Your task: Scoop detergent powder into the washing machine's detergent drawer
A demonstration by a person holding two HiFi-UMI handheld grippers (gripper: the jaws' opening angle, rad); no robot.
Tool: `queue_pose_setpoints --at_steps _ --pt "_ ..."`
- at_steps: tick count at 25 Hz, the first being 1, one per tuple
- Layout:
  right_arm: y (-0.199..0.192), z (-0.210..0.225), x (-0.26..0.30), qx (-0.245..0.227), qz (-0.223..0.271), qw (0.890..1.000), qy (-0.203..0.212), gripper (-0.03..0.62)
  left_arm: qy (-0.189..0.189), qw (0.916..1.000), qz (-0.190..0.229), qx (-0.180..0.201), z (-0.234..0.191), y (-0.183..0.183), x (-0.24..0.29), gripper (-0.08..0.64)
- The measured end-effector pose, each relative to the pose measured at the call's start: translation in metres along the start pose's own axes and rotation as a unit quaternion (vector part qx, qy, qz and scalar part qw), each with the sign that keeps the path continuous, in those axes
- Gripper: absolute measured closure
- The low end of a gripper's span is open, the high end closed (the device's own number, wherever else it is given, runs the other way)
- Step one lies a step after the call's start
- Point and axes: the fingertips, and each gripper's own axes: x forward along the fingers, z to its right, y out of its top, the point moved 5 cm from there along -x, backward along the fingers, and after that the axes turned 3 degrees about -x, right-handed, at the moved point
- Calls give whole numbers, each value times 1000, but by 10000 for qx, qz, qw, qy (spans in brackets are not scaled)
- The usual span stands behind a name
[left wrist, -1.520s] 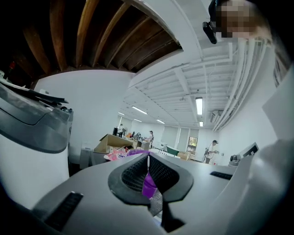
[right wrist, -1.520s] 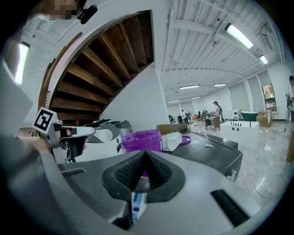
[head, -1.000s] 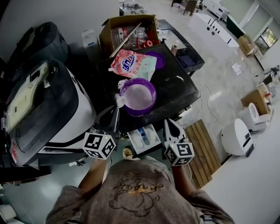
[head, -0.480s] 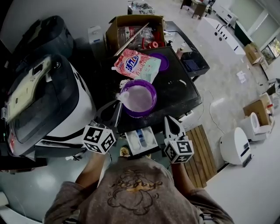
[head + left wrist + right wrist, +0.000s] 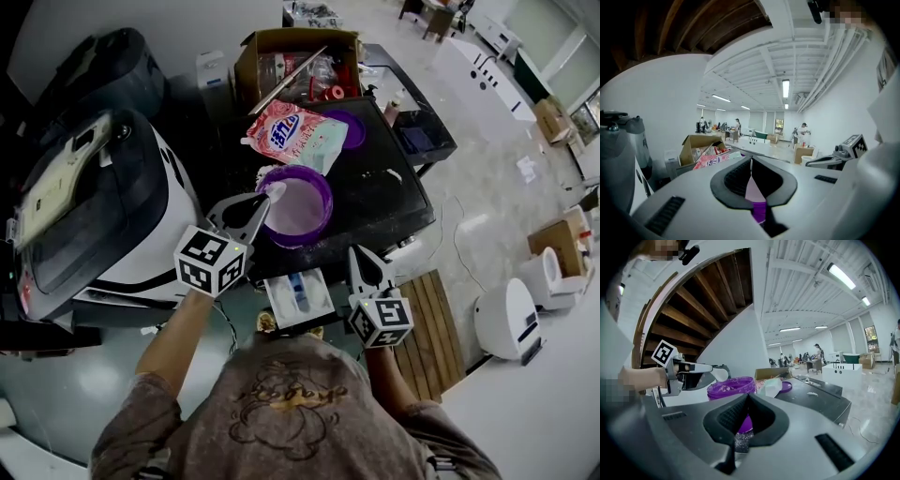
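Observation:
A purple tub (image 5: 300, 208) of white powder stands on the dark table (image 5: 384, 202). My left gripper (image 5: 266, 198) is shut on a white scoop (image 5: 276, 190) held at the tub's left rim. In the right gripper view the scoop (image 5: 720, 374) hangs just over the tub (image 5: 731, 387). The open detergent drawer (image 5: 298, 296) juts from the washing machine (image 5: 89, 220), below the tub. My right gripper (image 5: 362, 258) is shut and empty, right of the drawer. A pink detergent bag (image 5: 292, 137) lies behind the tub. In each gripper view the jaws, left (image 5: 751, 162) and right (image 5: 747, 395), meet.
A purple lid (image 5: 351, 128) lies beside the bag. An open cardboard box (image 5: 296, 60) with bottles stands at the table's far end. A wooden pallet (image 5: 433, 314) and white appliances (image 5: 506, 319) sit on the floor to the right.
My left gripper has risen from beside the drawer and carried the scoop up to the tub's left rim. The right gripper has stayed put.

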Motion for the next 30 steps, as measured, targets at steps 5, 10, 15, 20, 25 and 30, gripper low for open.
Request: queue_pose_setpoints --at_steps 5,10,15,20,25,30 --pt "-3 5 -2 3 10 10000 43 591 -94 9976 -560 401 -3 6 20 535" --pt "-5 11 -2 2 15 10000 47 591 -352 9892 -1213 742 -4 5 41 535" --pt "-4 13 -1 58 30 9999 80 591 -477 9740 -1859 1202 -3 5 60 535" --pt "-8 17 1 47 32 9999 127 591 -506 9565 -2464 1480 -3 1 77 535" --pt "-5 24 2 96 70 9999 109 591 -485 9373 -2953 1786 -5 -5 90 536" --pt "-5 30 2 208 107 9997 92 591 -445 9199 -3350 1990 -7 -9 103 535"
